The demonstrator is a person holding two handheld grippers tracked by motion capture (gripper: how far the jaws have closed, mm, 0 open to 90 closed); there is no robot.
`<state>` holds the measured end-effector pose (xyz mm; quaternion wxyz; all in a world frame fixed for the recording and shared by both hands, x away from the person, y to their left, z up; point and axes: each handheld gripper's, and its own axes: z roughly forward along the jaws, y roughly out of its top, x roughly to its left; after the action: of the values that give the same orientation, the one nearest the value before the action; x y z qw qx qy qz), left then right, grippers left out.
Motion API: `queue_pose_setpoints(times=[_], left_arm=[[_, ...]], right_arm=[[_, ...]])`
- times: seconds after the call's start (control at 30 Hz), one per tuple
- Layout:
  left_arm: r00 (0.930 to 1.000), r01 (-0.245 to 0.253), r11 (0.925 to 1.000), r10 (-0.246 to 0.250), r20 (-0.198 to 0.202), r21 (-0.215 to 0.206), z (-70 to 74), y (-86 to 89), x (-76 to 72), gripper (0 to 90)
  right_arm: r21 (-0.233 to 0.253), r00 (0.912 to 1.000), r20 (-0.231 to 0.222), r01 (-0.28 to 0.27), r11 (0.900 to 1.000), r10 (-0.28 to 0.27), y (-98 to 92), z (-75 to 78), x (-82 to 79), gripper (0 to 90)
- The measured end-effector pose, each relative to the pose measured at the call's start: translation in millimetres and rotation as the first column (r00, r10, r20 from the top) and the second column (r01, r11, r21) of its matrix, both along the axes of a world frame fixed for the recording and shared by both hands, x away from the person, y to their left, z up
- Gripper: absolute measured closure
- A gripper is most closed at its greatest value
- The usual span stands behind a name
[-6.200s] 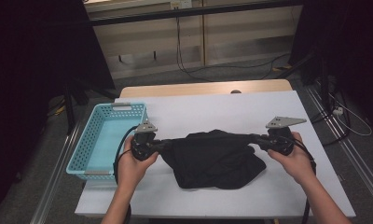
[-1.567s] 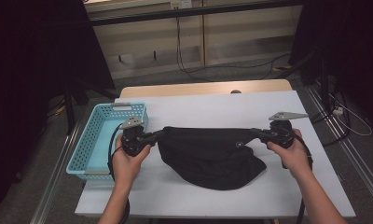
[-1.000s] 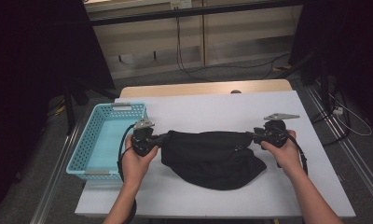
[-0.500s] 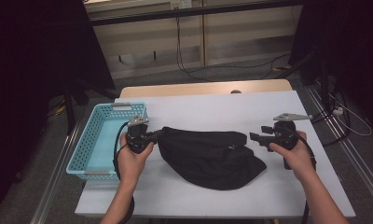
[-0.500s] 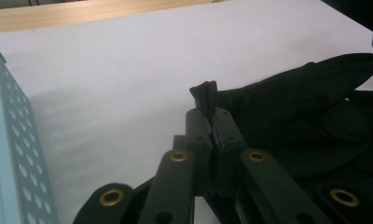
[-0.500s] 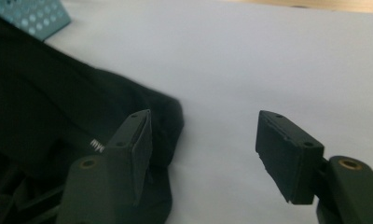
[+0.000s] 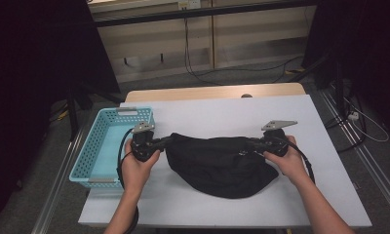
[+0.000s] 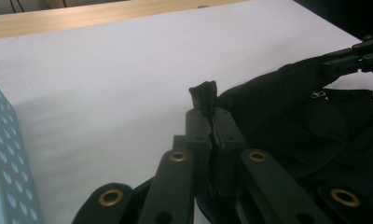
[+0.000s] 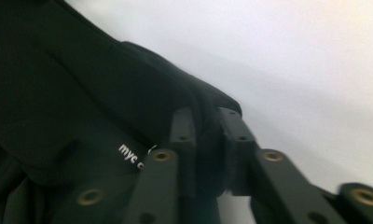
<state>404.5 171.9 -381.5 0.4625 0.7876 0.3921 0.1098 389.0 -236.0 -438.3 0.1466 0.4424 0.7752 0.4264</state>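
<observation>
High view, white table [image 7: 222,112], blue basket [image 7: 98,151] at left edge, dark room

I am bringing my right gripper [image 7: 255,144] back onto the right corner of the black garment [image 7: 221,163], after it was standing apart from the cloth half a second ago with its jaws spread; in the right gripper view they are now pressing a fold of the fabric [image 9: 205,140] between them. My left gripper [image 7: 160,143] is drifting slightly toward me and to the right from where it was half a second ago, near the blue basket [image 7: 93,153]. The garment's top edge is pulling straighter between my two grippers than it was six seconds ago, when it was lying bunched and rumpled.
</observation>
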Motion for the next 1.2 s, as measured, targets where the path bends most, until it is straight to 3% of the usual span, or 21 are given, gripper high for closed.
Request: queue_pose_setpoints(times=[0.17,0.33,0.77,1.2], left_arm=[[0.9995,0.021,0.9996,-0.021,0.026,-0.018,2.6,-1.7,0.8,86.7],[0.9984,0.048,0.9978,-0.046,0.033,-0.045,3.6,-7.4,1.2,86.7],[0.9965,0.074,0.9955,-0.072,0.042,-0.059,6.3,-19.5,4.0,86.7],[0.9960,0.080,0.9947,-0.078,0.044,-0.064,8.8,-19.6,1.7,86.9]], right_arm=[[0.090,0.9980,0.037,0.048,0.995,-0.052,-15.9,12.4,-6.5,85.7],[0.119,0.9933,0.081,0.072,0.990,-0.082,-27.9,25.6,-15.3,85.9],[0.124,0.9844,0.111,0.123,0.985,-0.136,-37.9,34.3,-29.5,85.9],[0.111,0.9835,0.112,0.130,0.985,-0.142,-36.6,35.5,-32.4,85.8]])
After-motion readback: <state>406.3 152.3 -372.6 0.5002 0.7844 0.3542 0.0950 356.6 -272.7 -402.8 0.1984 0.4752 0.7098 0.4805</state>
